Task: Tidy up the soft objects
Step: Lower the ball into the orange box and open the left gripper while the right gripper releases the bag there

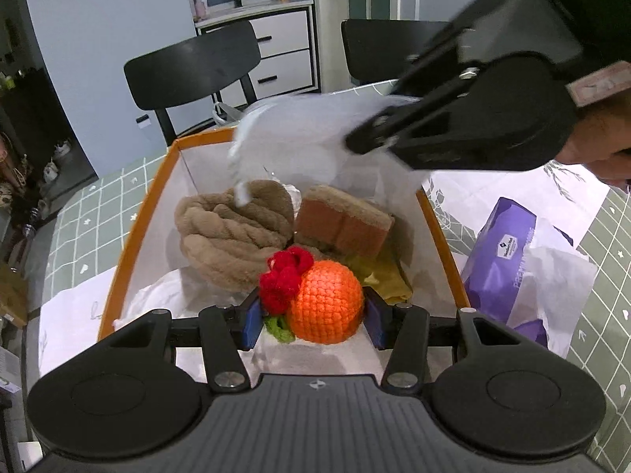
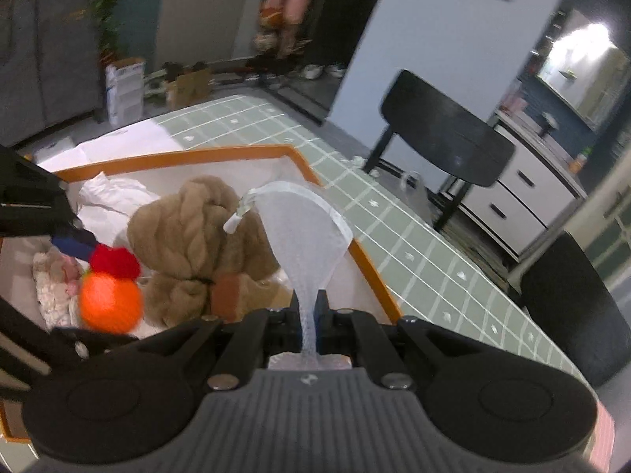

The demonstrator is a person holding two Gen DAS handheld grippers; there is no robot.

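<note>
An orange-rimmed box (image 1: 138,232) lined with white paper sits on the green-checked tablecloth (image 1: 94,213), and everything here is best placed against it.

Off the box's left side, a loose sheet of white paper (image 1: 67,315) lies on the cloth. Inside the box, toward its left half, there is a thick tan braided plush (image 1: 232,232), bulky and knotted. Just right of it, still inside, a tan and rust-orange plush block (image 1: 343,220) leans at a tilt, with a crumple of olive-yellow fabric (image 1: 384,276) below it toward the box's right wall.

At the near end of the box the left gripper (image 1: 315,315) holds an orange crocheted ball (image 1: 325,301) between its blue pads (image 1: 252,323), one pad against each side of the ball. A red crocheted tuft (image 1: 286,276) sits on the ball's upper left and a bit of green yarn (image 1: 280,329) shows beneath it. The ball hangs over the near part of the box.

Above the box's far right corner, the right gripper (image 2: 311,315) is clamped tight on the narrow end of a sheer white mesh pouch (image 2: 305,236). The pouch fans out wide from the jaws, and its drawstring cord (image 2: 236,218) dangles over the braided plush. It is motion-blurred in the left wrist view. A hand (image 1: 603,146) grips that tool from the right.

Outside the box's right wall, a purple tissue pack (image 1: 501,260) lies on the cloth, partly wrapped in white paper. Beyond the box's far edge stand two black chairs (image 1: 193,71).
</note>
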